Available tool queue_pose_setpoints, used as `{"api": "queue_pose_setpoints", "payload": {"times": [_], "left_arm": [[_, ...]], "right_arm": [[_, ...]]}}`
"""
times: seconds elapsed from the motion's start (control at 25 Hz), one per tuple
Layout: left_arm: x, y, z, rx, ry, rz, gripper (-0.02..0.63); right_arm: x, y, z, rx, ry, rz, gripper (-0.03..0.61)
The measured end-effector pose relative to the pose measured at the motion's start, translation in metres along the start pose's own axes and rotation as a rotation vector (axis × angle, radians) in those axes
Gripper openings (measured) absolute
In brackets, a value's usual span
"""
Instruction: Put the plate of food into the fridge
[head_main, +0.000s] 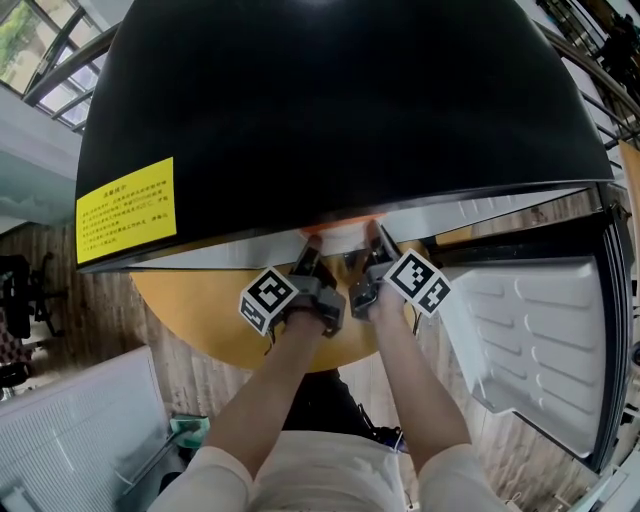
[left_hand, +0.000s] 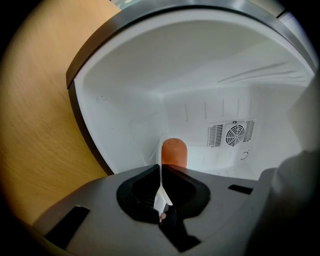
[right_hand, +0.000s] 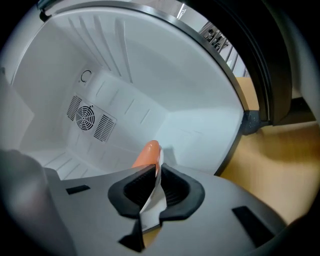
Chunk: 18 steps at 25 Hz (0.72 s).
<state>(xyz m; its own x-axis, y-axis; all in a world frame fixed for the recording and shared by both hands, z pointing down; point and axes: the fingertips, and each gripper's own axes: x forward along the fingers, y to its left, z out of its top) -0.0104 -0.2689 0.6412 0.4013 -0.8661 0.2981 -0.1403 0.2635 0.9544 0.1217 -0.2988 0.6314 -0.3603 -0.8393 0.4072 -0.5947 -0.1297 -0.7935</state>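
From above, the fridge (head_main: 330, 110) is a glossy black dome. Only my gripper views show the thin white plate (left_hand: 161, 192) edge-on, carrying a smooth orange sausage (left_hand: 174, 152) inside the fridge's white moulded cavity, before the round fan grille (left_hand: 232, 134) on its back wall. My left gripper (head_main: 310, 262) and right gripper (head_main: 378, 258) each pinch the plate's rim, forearms (head_main: 275, 385) stretched side by side toward the fridge.

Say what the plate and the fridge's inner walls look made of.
Plate: thin, white, matte rim, slightly curved between the right gripper's jaws; likely paper or thin plastic. Fridge inner walls: smooth white moulded plastic, judging by ribs and a faint sheen.
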Motion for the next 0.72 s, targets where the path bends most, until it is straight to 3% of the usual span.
{"api": "queue_pose_setpoints", "payload": {"times": [0.44, 0.72], "left_arm": [[0.0074, 0.0067, 0.0025, 0.049, 0.02, 0.028, 0.032], [0.008, 0.0076, 0.001, 0.084, 0.034, 0.086, 0.032]], "right_arm": [[0.0104, -0.0083, -0.0032, -0.034, 0.024, -0.022, 0.05], [0.0111, -0.0062, -0.0026, -0.127, 0.027, -0.041, 0.052]]}}
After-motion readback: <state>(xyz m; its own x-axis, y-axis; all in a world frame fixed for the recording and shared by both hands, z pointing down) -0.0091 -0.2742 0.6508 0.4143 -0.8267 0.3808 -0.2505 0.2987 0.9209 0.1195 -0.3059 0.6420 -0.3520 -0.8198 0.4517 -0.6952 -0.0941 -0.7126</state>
